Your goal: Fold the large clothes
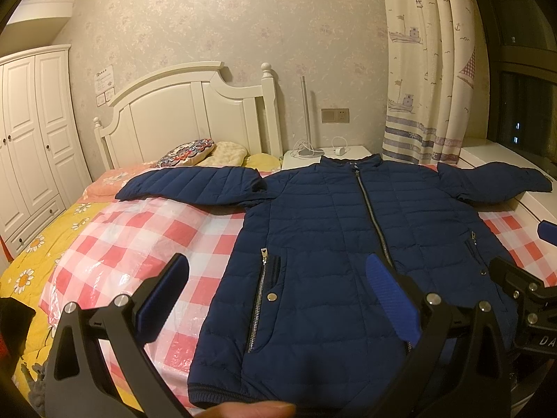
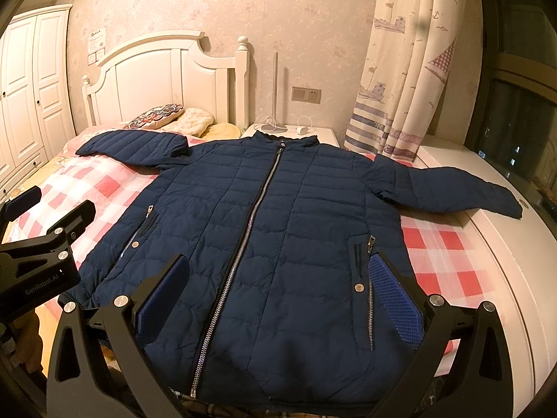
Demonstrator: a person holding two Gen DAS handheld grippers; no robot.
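Note:
A navy quilted jacket lies flat and zipped, front up, on a red-and-white checked sheet, both sleeves spread sideways. My left gripper hovers open above the jacket's lower left part, nothing between its blue pads. My right gripper hangs open above the lower middle, over the zip. The other gripper shows at the edge of each view: the right one and the left one.
A white headboard with pillows stands at the bed's far end. A white nightstand holds a lamp and cables. A curtain and a white window ledge lie to the right, a wardrobe to the left.

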